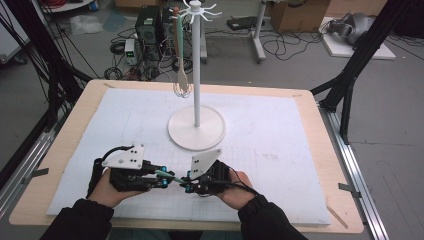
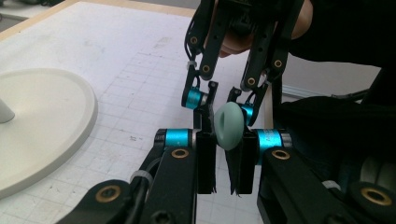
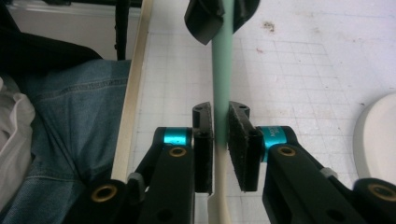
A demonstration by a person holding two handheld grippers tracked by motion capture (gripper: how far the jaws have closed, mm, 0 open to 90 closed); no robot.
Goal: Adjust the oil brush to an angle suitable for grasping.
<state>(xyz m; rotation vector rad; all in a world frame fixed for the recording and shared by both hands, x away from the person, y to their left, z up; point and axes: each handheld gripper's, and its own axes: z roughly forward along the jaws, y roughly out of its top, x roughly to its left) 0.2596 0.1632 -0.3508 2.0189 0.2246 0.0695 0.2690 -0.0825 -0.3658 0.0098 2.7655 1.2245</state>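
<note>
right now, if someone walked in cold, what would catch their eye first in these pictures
Probably the two grippers meeting at the near edge of the table: the left gripper and the right gripper both clamp one mint-green utensil handle between them. Next comes the tall white hanging stand at the table's middle, with a whisk dangling from its top hooks.
</note>
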